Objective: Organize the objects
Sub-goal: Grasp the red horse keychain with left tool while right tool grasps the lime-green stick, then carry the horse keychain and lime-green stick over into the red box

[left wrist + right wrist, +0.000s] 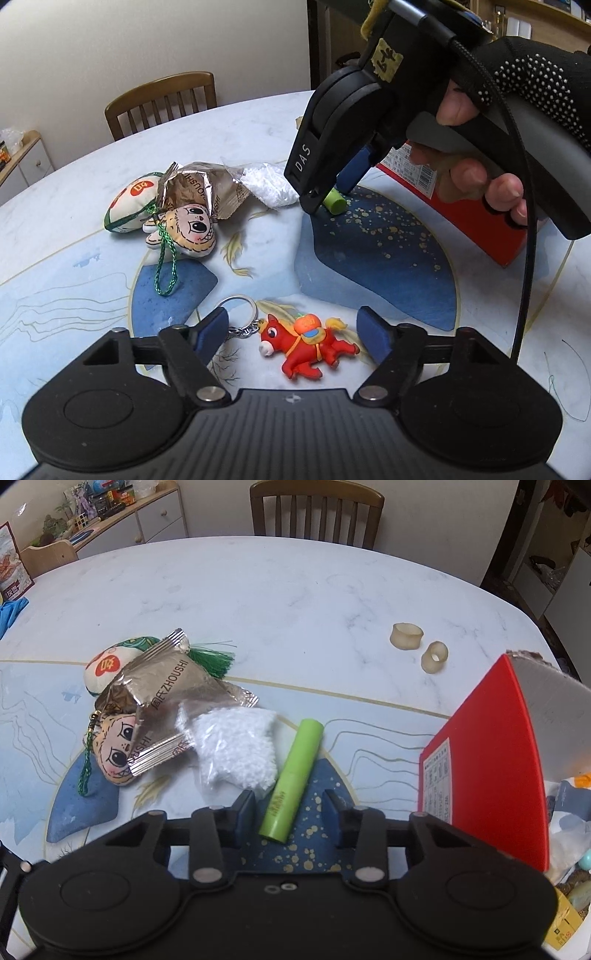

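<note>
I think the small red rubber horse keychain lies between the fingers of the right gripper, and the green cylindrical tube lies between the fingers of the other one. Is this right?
No, the sides are swapped. The left wrist view shows the red rubber horse keychain between the left gripper fingers. The right wrist view shows the green cylindrical tube between the right gripper fingers.

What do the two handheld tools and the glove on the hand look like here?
Both are black plastic with dark blue pads. The right tool carries white "DAS" lettering, a yellow tape label and a black braided cable. The hand wears a black fingerless glove with white grip dots. The left tool has a ribbed body.
</note>
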`<state>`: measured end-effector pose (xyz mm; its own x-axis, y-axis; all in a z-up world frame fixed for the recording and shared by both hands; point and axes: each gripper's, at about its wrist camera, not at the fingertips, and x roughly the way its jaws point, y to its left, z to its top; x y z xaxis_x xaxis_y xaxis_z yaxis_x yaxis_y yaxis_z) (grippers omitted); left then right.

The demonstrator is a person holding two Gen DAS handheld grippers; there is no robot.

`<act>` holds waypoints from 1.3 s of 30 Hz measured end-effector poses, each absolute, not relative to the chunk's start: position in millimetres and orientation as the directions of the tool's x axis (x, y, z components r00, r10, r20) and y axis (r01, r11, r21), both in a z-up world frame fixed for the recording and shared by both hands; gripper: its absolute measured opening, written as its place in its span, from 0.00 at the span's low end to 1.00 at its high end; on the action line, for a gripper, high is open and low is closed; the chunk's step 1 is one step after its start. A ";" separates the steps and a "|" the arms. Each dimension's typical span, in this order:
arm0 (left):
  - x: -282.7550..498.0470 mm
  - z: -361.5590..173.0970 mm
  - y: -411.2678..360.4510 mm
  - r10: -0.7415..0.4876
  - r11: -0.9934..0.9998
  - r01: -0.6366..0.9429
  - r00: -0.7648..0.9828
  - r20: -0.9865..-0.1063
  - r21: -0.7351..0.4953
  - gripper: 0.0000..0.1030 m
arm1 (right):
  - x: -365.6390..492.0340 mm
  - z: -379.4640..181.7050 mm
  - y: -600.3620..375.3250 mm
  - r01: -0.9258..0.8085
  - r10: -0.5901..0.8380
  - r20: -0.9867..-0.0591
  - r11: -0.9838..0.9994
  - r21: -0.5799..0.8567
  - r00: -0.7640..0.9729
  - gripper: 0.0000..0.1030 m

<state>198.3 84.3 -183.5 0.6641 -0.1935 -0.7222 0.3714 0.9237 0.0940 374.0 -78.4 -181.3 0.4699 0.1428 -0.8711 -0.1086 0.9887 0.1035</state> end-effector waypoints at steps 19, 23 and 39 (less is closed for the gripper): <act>200.0 -173.6 86.7 -0.227 0.923 0.382 0.633 -0.740 0.044 0.39 | 344.4 -167.0 -85.9 -0.068 0.180 -0.843 0.983 0.169 0.506 0.15; 197.5 -171.9 89.8 -0.230 0.925 0.379 0.628 -0.743 0.034 0.38 | 328.8 -154.0 -94.1 -0.056 0.207 -0.835 0.977 0.208 0.511 0.14; 183.8 -160.0 102.7 -0.243 0.941 0.337 0.618 -0.748 -0.027 0.29 | 263.6 -94.5 -125.6 -0.084 0.271 -0.771 0.958 0.275 0.576 0.14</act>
<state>183.8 102.7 -160.0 0.6177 -0.2427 -0.7480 0.3369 0.9411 -0.0272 263.6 -125.6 -94.5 0.5757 0.2713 -0.7713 -0.0836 0.9579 0.2746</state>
